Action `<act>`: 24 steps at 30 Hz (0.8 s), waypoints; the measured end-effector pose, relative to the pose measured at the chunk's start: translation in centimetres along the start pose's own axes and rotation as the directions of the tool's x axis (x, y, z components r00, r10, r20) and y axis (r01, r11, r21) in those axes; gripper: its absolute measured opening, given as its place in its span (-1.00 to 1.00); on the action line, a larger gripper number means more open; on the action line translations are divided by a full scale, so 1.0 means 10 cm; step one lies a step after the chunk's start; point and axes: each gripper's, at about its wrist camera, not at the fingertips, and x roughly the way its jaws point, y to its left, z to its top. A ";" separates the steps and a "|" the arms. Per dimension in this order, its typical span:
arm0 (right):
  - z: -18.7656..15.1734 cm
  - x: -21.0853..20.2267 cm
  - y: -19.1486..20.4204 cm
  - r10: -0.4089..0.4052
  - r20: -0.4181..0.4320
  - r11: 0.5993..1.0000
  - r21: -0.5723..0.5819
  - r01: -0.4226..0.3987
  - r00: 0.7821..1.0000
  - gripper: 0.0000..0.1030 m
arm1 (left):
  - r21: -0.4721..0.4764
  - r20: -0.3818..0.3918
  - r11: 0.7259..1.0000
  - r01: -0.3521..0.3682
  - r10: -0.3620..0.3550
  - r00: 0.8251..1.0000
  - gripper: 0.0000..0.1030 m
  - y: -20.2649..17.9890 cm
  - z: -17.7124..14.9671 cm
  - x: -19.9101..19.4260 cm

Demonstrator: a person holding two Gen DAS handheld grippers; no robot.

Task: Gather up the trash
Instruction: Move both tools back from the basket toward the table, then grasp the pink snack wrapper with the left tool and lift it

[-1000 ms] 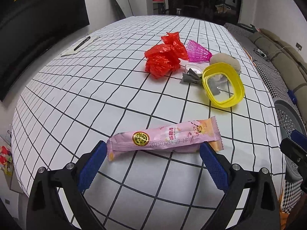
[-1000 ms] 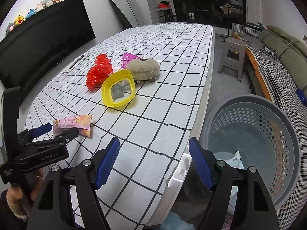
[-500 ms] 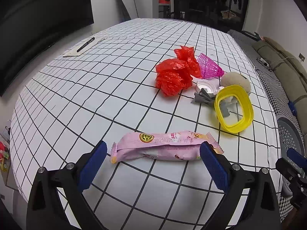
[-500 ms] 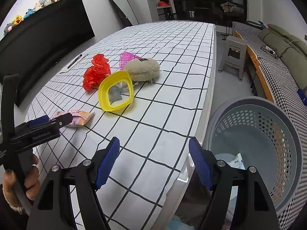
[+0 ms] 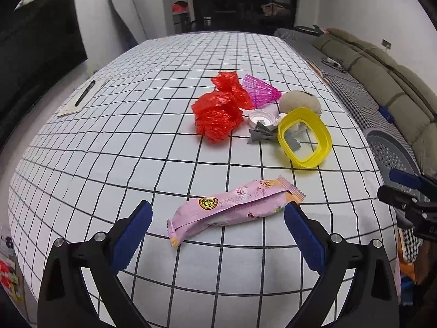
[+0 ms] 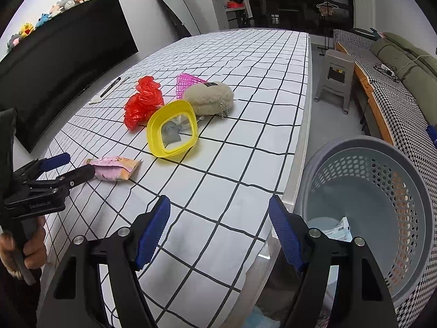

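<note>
Pink, the snack wrapper [image 5: 235, 210] lies flat on the checked table [image 5: 136, 142], between the wide-apart fingers of the left gripper [image 5: 218, 227]; its right end is just beside the right pad, and I cannot tell if they touch. Farther off lie a red plastic bag [image 5: 218, 112] and a yellow ring [image 5: 304, 138].

From the right wrist, the right gripper [image 6: 220, 231] stands open with nothing in it over the table edge, the grey basket [image 6: 404, 191] beside it on the floor.

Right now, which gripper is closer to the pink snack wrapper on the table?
Left. The left gripper is open around the pink snack wrapper; the right gripper hangs open at the table's edge beside the grey basket.
</note>
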 end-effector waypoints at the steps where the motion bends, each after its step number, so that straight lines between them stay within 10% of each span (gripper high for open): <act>1: 0.00 -0.01 0.01 0.000 0.001 1.000 0.000 0.000 1.000 0.39 | 0.028 -0.002 1.000 0.005 -0.005 1.000 0.85 0.00 0.00 0.01; 24: 0.04 -0.03 0.12 0.022 -0.001 1.000 -0.001 -0.022 1.000 0.39 | 0.281 -0.128 0.942 0.182 -0.151 0.980 0.83 -0.12 0.06 0.50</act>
